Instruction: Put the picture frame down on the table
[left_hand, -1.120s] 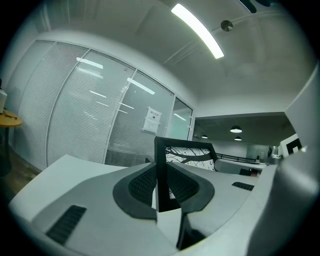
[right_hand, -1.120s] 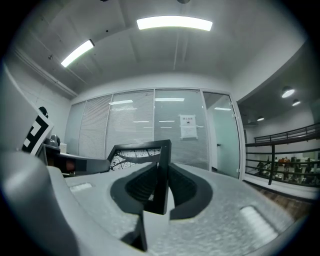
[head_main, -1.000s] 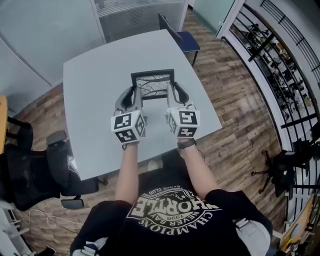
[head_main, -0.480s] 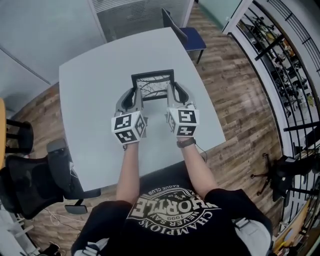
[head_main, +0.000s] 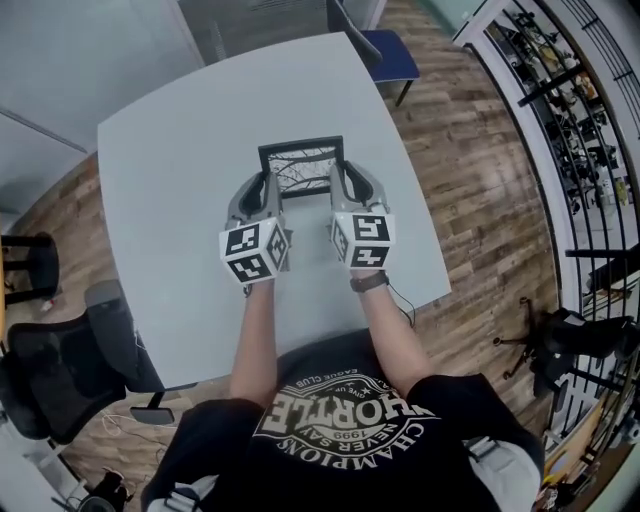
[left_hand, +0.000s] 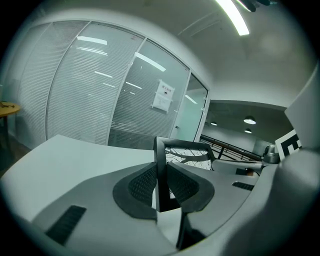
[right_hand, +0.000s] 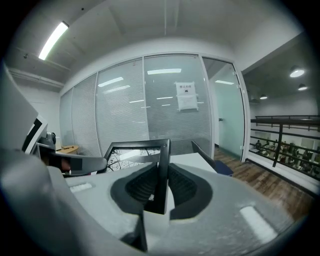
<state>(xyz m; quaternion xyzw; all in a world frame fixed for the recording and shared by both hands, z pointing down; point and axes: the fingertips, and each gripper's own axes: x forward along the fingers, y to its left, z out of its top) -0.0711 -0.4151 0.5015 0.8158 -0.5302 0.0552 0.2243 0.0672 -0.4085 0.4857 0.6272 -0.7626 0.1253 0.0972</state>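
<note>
Pale grey table (head_main: 170, 170) on wood-plank floor (head_main: 470, 200)

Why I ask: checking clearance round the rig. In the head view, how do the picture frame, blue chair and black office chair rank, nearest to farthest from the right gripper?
1. picture frame, its right edge clamped in the right gripper.
2. blue chair, behind the table, far right.
3. black office chair, on the floor at the near left.

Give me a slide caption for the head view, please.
Seen from above: left gripper and right gripper each clamp one side of a black picture frame over a grey table.
</note>
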